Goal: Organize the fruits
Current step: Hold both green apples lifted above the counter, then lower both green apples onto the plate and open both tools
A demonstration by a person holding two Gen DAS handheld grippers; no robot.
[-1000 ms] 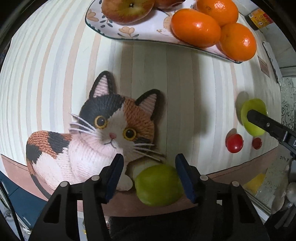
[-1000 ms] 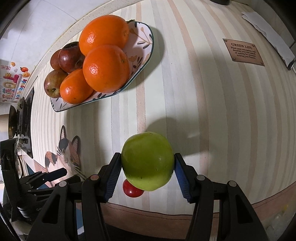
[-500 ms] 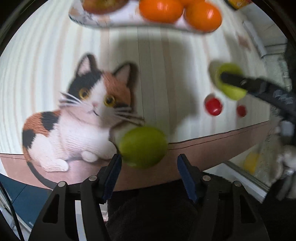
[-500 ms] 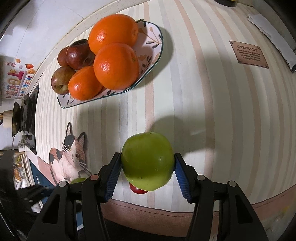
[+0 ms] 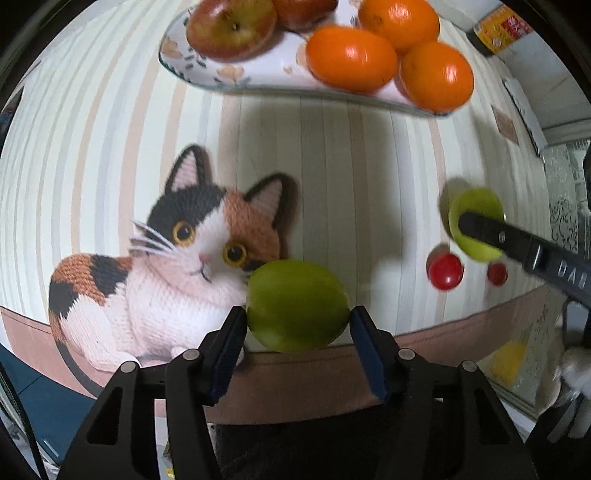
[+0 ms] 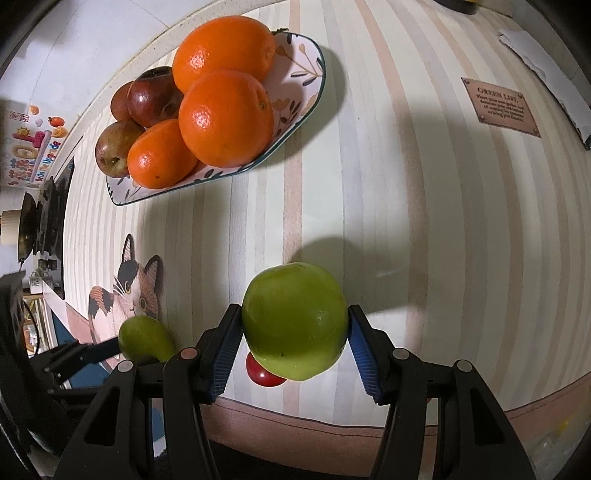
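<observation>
My left gripper (image 5: 298, 322) is shut on a green fruit (image 5: 297, 305), held above the cat picture near the table's front edge. My right gripper (image 6: 294, 326) is shut on a green apple (image 6: 294, 319) and holds it above the striped cloth; the apple also shows in the left wrist view (image 5: 476, 228). A floral plate (image 6: 295, 86) at the back holds three oranges (image 6: 226, 118) and red apples (image 6: 151, 96). A red cherry tomato (image 6: 264, 373) lies under the right gripper; two tomatoes (image 5: 445, 271) show in the left wrist view.
The striped tablecloth (image 6: 406, 206) has a cat picture (image 5: 184, 258) at the front left and a brown label (image 6: 504, 107) at the far right. A yellow-labelled container (image 5: 498, 26) stands behind the plate. The table's front edge lies just below both grippers.
My left gripper has closed on the green fruit and lifted it off the table's front edge. My right gripper has kept hold of the green apple and moved slightly.
</observation>
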